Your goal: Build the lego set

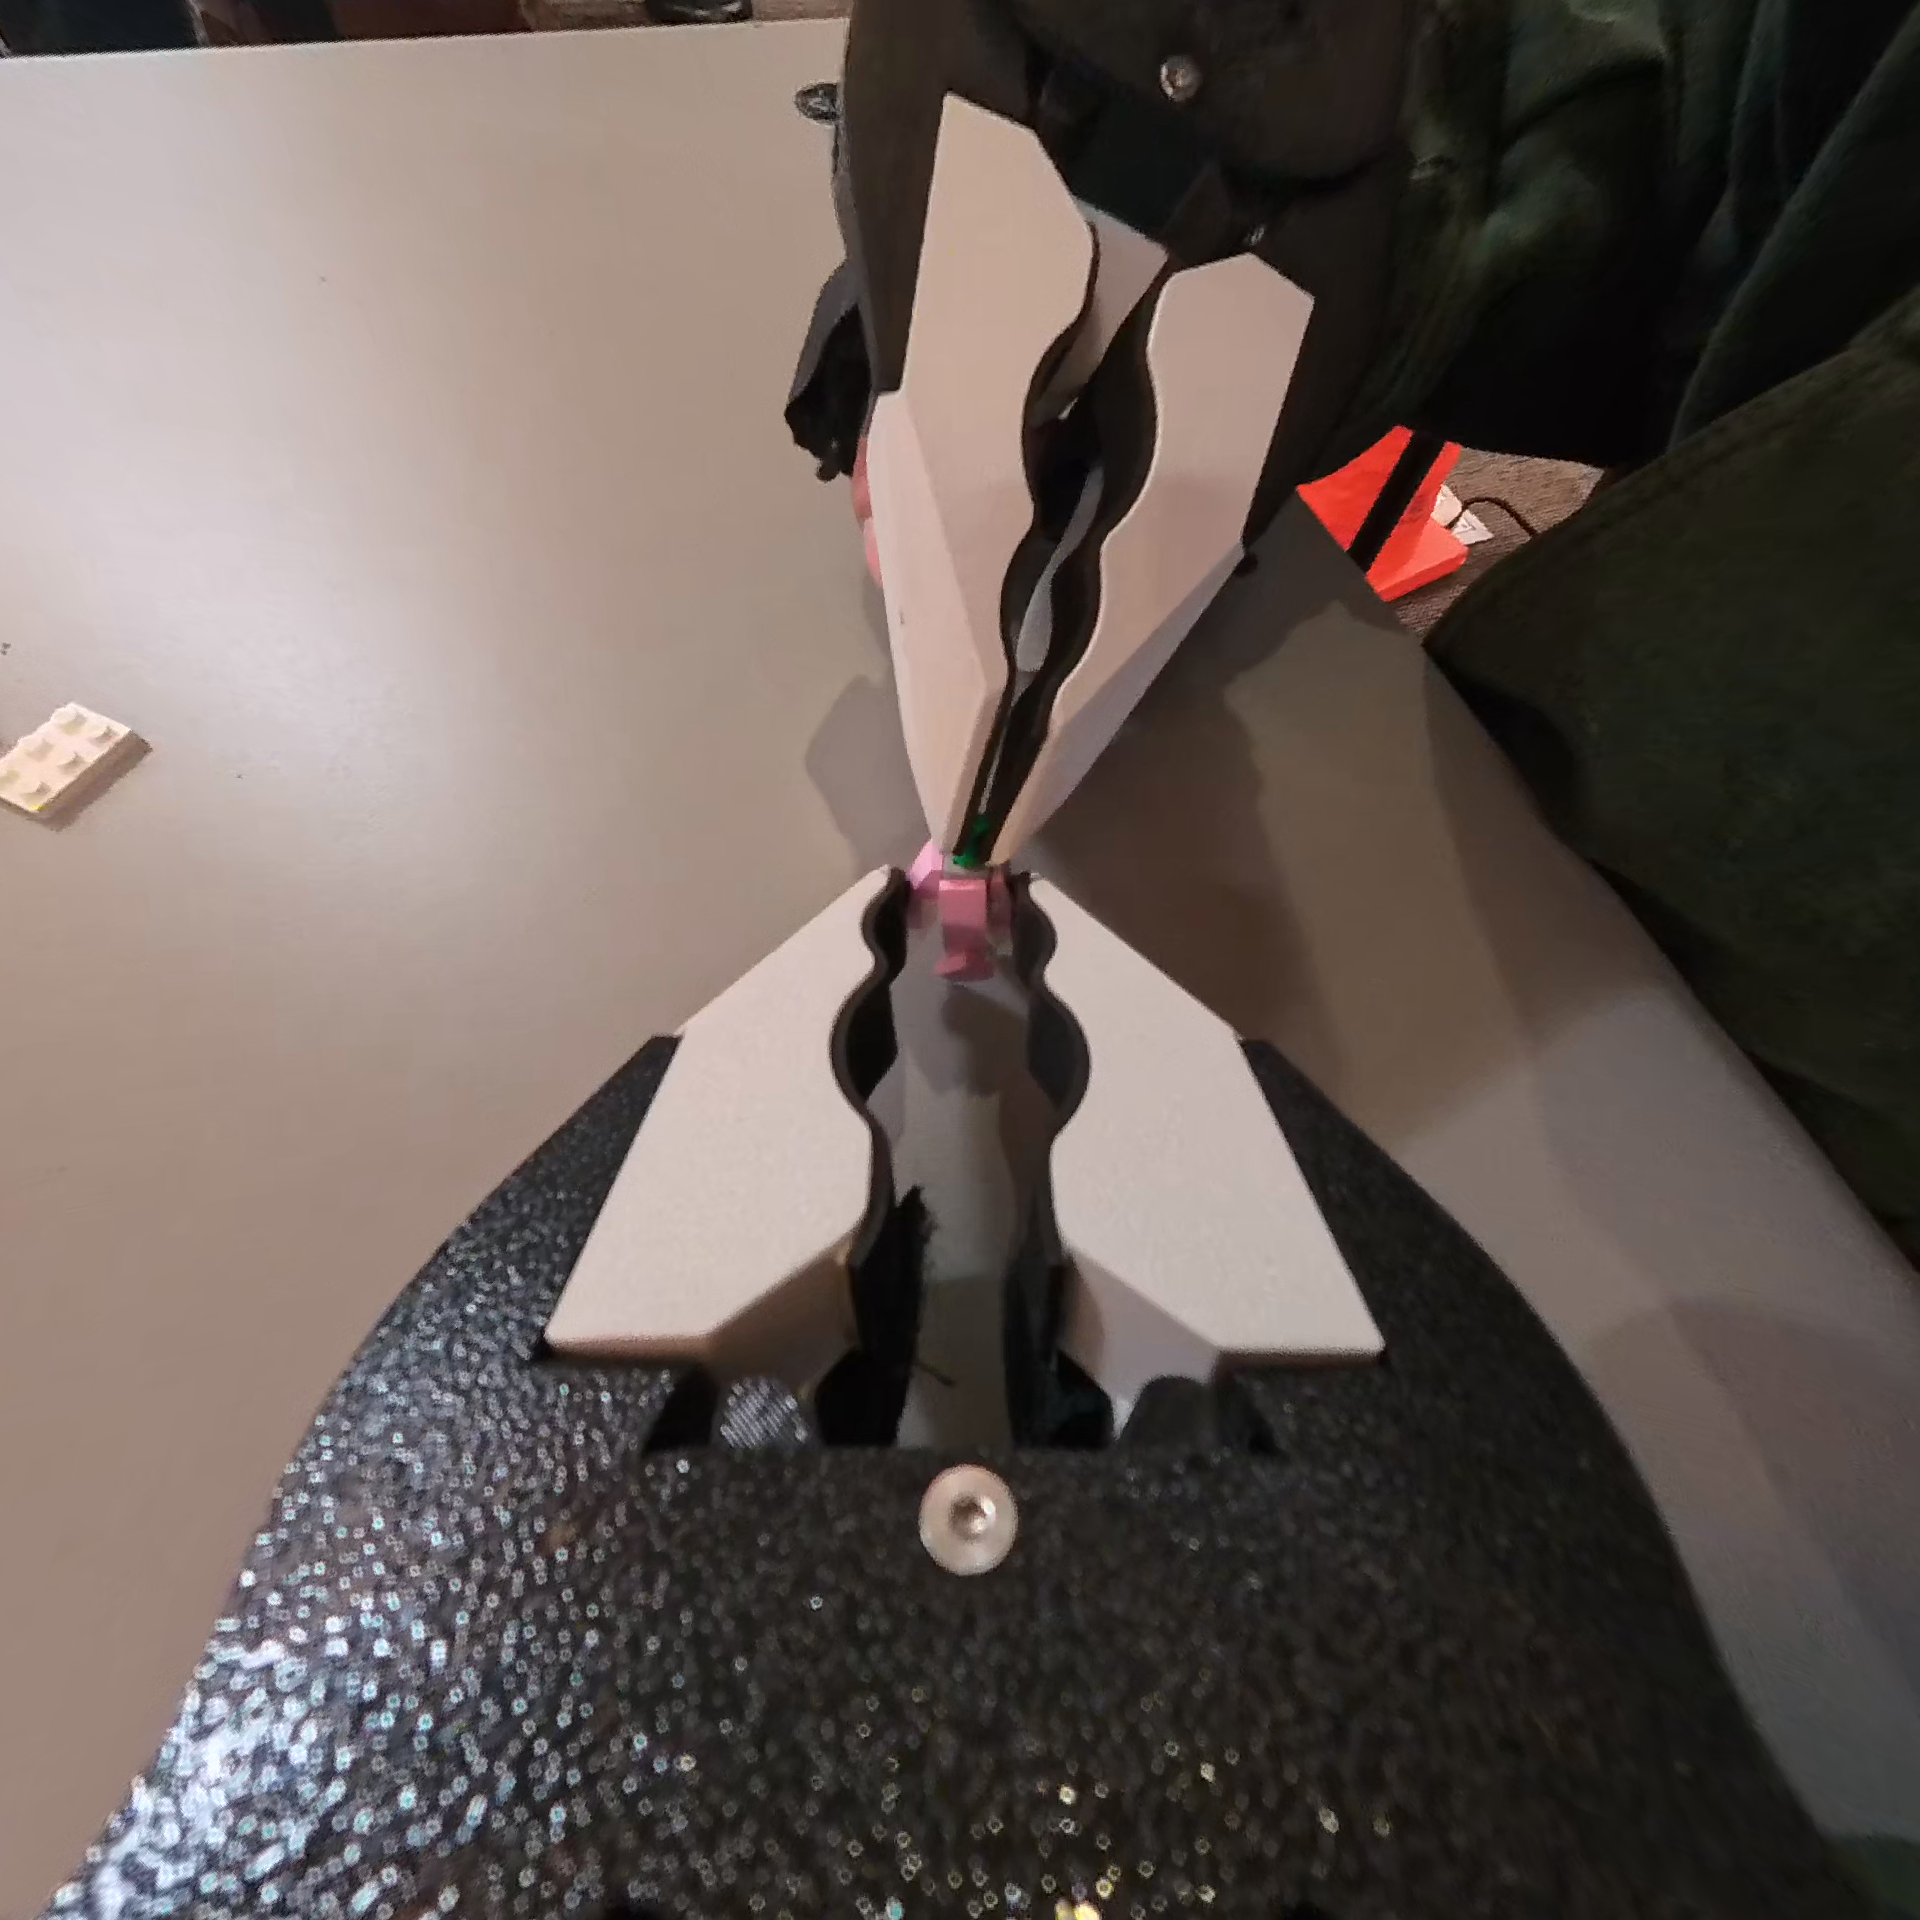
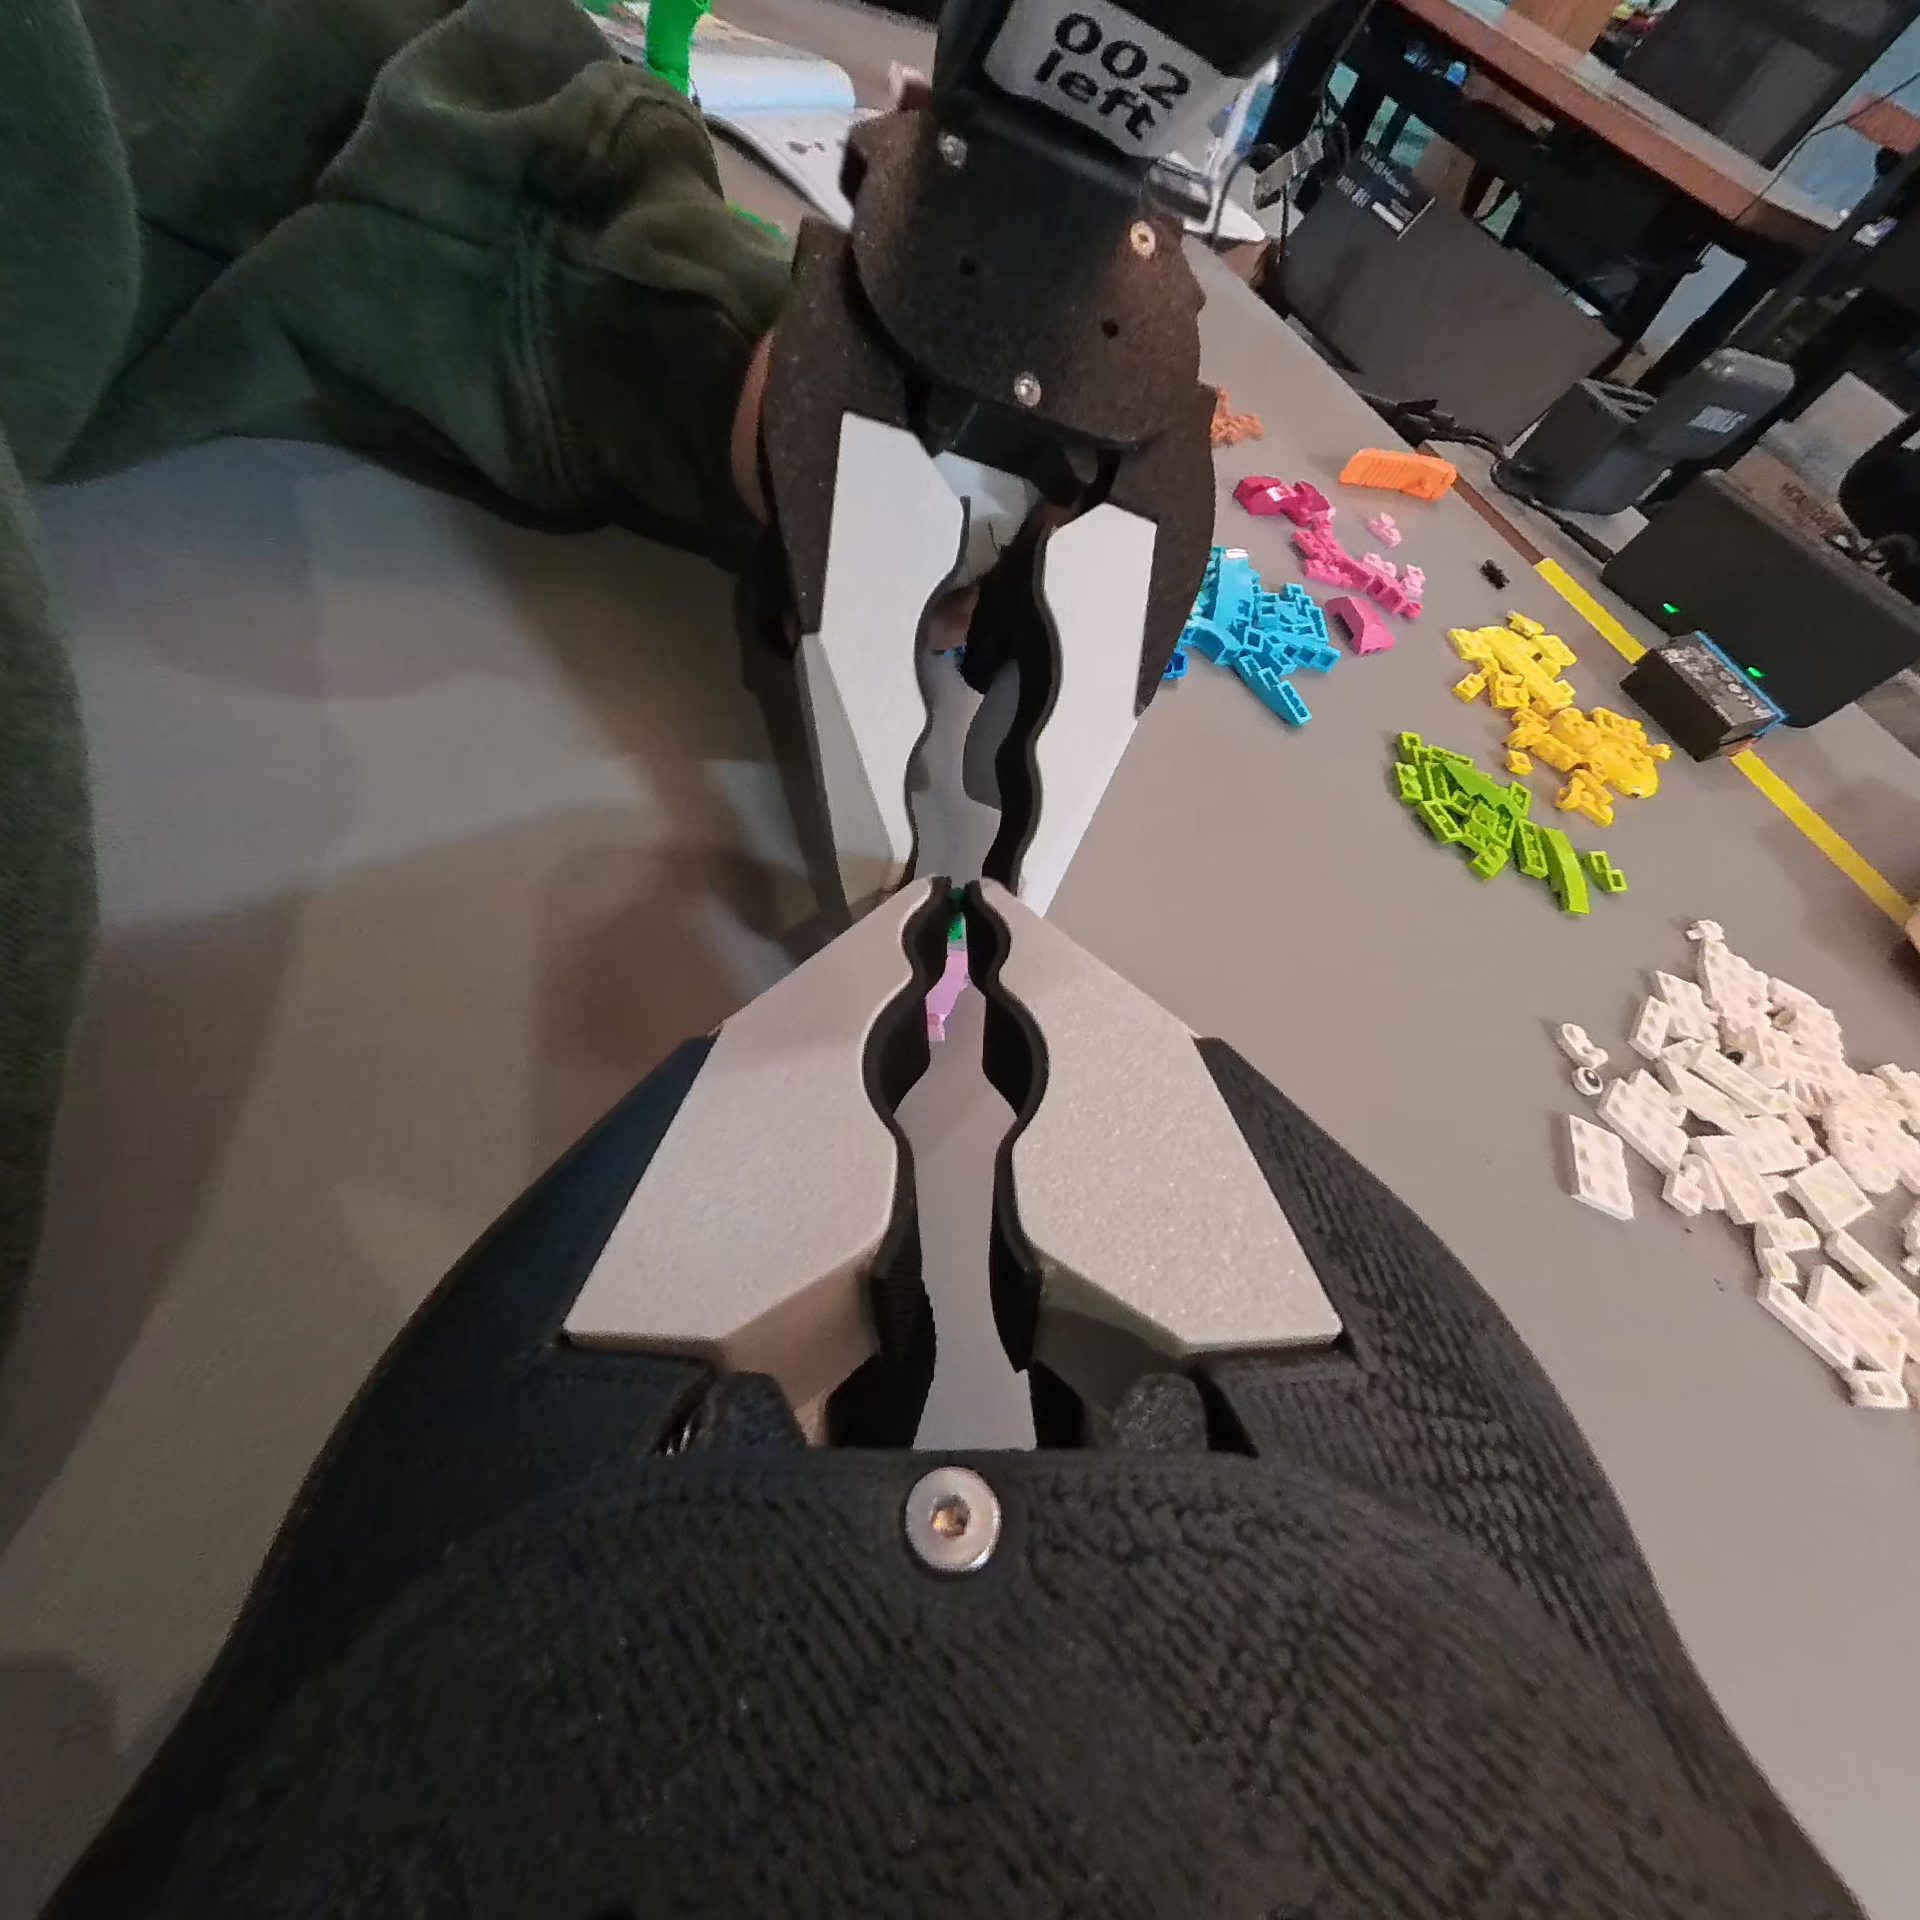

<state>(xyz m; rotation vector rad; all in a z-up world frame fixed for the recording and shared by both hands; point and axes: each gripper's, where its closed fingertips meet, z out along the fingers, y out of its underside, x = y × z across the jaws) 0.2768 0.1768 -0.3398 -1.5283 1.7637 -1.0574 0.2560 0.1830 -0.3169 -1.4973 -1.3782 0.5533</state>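
Observation:
In the left wrist view my left gripper (image 1: 961, 883) is shut on a small pink lego piece (image 1: 961, 920) and holds it above the grey table (image 1: 416, 468). My right gripper (image 1: 982, 826) comes in from above, tip to tip with the left one. It is shut on a tiny green piece (image 1: 966, 831) that touches the top of the pink piece. In the right wrist view my right gripper (image 2: 957, 891) pinches the green piece (image 2: 953, 928), with the pink piece (image 2: 948, 997) just under it. The left gripper's fingers (image 2: 873, 675) point in from the far side.
A white plate (image 1: 68, 758) lies alone at the left. To the right lie sorted piles: white (image 2: 1766, 1122), lime green (image 2: 1486, 810), yellow (image 2: 1558, 717), blue (image 2: 1262, 634), pink (image 2: 1351, 571), and an orange piece (image 2: 1397, 470). Black boxes (image 2: 1704, 696) stand at the far edge. A green sleeve (image 2: 416, 291) rests on the left. Both grippers' tips are close together, under 4 cm apart.

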